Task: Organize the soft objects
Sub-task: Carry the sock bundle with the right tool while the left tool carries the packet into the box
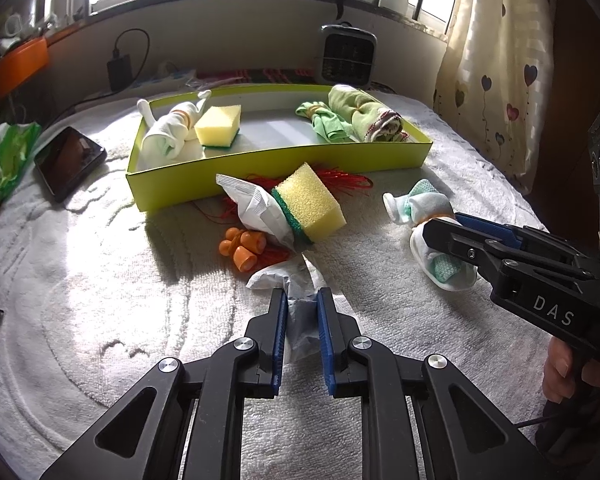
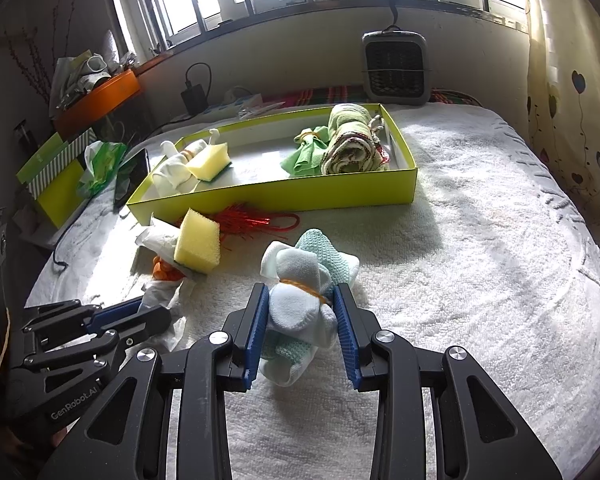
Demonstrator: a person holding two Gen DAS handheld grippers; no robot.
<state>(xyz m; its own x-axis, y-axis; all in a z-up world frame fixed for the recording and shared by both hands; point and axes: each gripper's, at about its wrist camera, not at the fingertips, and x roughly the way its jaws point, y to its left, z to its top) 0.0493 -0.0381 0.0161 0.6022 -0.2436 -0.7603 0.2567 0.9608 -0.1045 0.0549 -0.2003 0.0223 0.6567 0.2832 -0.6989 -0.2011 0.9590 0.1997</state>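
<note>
A big white towel [image 2: 480, 240] covers the bed, and everything sits on it. On the far part lies a long yellow-green box [image 1: 260, 168]. Inside the box, at the left end, are a white sock bundle [image 1: 168, 130] and a yellow sponge [image 1: 219, 125]. At the right end are a small green cloth [image 1: 324, 122] and a rolled green towel [image 1: 366, 116].

Just in front of the box is a small pile. A second yellow sponge [image 1: 308, 204] rests on a white packet [image 1: 256, 210], with red shiny string [image 1: 344, 180] behind it and little orange plastic pieces [image 1: 242, 246] beside it.

The right gripper [image 2: 300, 320] has its jaws clamped on a white and mint sock bundle [image 2: 304, 300] tied with an orange band. The bundle lies on the towel, to the right of the pile.

The left gripper [image 1: 302, 320] has its jaws pressed together on a thin white wrapper [image 1: 296, 280] near the pile. It may be paper or plastic; it is hard to tell.

A black phone [image 1: 70, 162] lies to the left of the box, and a small grey fan [image 2: 394, 68] stands behind it.
</note>
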